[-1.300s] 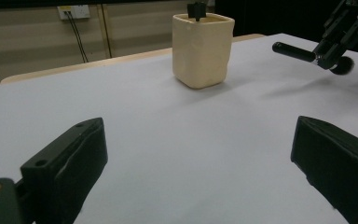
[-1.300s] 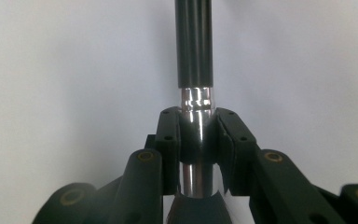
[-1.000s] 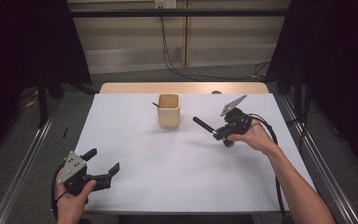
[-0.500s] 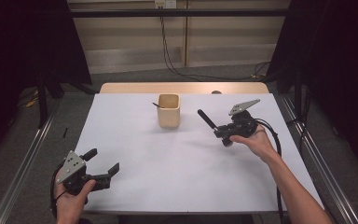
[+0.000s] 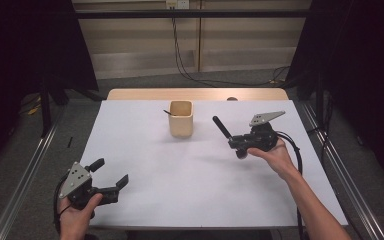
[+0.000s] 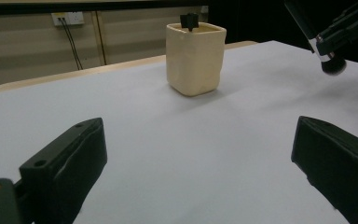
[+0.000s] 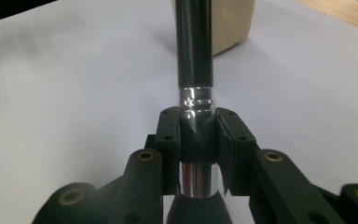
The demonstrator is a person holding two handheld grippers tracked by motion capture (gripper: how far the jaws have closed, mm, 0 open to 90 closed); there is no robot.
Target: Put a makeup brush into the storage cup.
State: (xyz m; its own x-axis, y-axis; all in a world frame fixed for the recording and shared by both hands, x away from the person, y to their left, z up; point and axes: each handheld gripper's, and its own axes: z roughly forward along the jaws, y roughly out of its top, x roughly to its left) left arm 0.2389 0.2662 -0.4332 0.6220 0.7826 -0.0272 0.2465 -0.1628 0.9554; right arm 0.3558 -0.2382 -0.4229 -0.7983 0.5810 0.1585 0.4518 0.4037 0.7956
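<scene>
A cream cup stands at the far middle of the white table, with a small black piece sticking up from its rim. My right gripper hovers to the right of the cup, shut on a black-handled tool with a silver collar. The handle points up and towards the cup, and the pads clamp it just below the collar. My left gripper rests at the near left corner, open, with nothing between its jaws and the cup far ahead.
A bare wooden strip runs along the table's far edge. Metal rails flank the table on both sides. Cables hang down the back wall. My right gripper shows at the upper right of the left gripper view.
The right gripper has drifted slightly right with the tool, its handle tipping a little more upward and its grey plate turning flatter. The left gripper has stayed put.
</scene>
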